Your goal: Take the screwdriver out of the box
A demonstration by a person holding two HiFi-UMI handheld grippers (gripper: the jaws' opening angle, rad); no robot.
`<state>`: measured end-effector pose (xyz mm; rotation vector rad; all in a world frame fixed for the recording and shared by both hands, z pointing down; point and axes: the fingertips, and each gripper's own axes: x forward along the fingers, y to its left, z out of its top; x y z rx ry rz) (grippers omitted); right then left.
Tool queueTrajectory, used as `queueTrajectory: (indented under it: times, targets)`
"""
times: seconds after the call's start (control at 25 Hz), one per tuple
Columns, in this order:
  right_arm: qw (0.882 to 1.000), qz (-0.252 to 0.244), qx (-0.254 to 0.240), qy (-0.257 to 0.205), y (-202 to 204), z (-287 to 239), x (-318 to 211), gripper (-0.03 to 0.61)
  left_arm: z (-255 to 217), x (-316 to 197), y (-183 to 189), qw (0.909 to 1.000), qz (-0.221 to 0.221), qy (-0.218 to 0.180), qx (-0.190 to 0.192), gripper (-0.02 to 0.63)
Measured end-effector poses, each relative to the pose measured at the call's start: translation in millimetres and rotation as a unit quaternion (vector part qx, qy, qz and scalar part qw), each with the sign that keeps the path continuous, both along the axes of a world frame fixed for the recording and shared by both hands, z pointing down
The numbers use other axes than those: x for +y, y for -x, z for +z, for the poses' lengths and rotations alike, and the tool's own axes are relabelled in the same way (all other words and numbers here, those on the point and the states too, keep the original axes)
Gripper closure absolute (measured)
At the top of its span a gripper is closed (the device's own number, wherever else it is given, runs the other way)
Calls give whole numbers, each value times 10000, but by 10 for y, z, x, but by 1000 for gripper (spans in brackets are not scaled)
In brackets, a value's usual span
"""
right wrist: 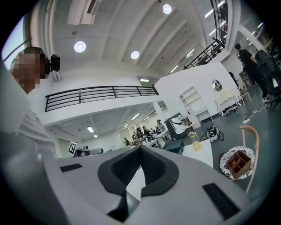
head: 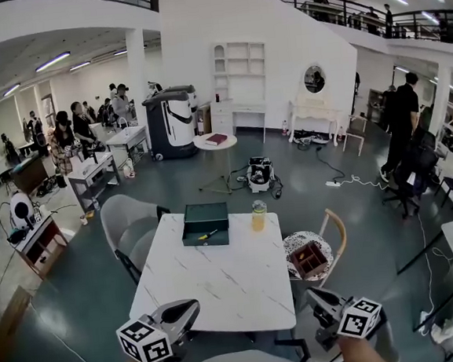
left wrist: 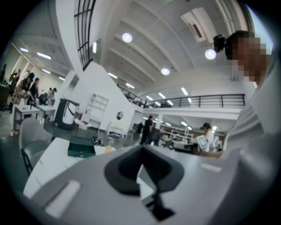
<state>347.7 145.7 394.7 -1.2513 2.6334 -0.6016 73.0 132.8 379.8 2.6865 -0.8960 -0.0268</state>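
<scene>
You stand in a tall white hall with a dark teal floor (head: 356, 220). Before you sits a white marble-patterned table (head: 220, 287), with a grey chair (head: 126, 218) at its left and a wooden-backed chair (head: 339, 223) at its right. Against the far wall stand a white shelf unit (head: 238, 61) and a white dressing table (head: 314, 115) under a round mirror (head: 314, 79). A balcony with a black railing (head: 369, 12) runs along the upper right. Strip lights (head: 52, 61) glow on the left above white desks (head: 91, 169) where people gather, and round lamps (left wrist: 127, 38) dot the high ceiling.

the marble-patterned table top (head: 220, 283) looks smooth, the dark green box (head: 204, 215) matt, the jar (head: 259, 216) glassy.
</scene>
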Motion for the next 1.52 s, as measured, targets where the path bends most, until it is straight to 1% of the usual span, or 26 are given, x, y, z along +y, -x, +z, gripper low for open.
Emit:
queueTrajectory:
  times: [0.2, 0.4, 0.6, 0.76, 1.04, 1.28, 1.52]
  targets:
    - [9999, -100, -81, 28, -101, 68, 32, 571, 2, 68, -147, 9999, -11, 48, -119, 609]
    - [9998, -108, -128, 60, -133, 103, -23, 571, -5, 36, -168, 9998, -7, 94, -194, 609]
    - [9998, -136, -54, 103, -29, 120, -126, 571, 24, -94, -120, 9998, 47, 133, -157, 609]
    - [9999, -58, 40, 124, 80, 121, -282, 571, 81, -300, -11, 9997, 151, 176, -107, 609]
    - [9995, 252, 170, 64, 436, 94, -804, 571, 131, -958, 364, 9990, 423, 108, 34, 609]
    - [9989, 399, 250, -4, 1018, 36, -1467, 571, 128, -1705, 901, 9983, 568, 99, 78, 609]
    - [9983, 480, 320, 67, 1406, 22, -2053, 571, 157, -2313, 1296, 9978, 615, 172, 157, 609]
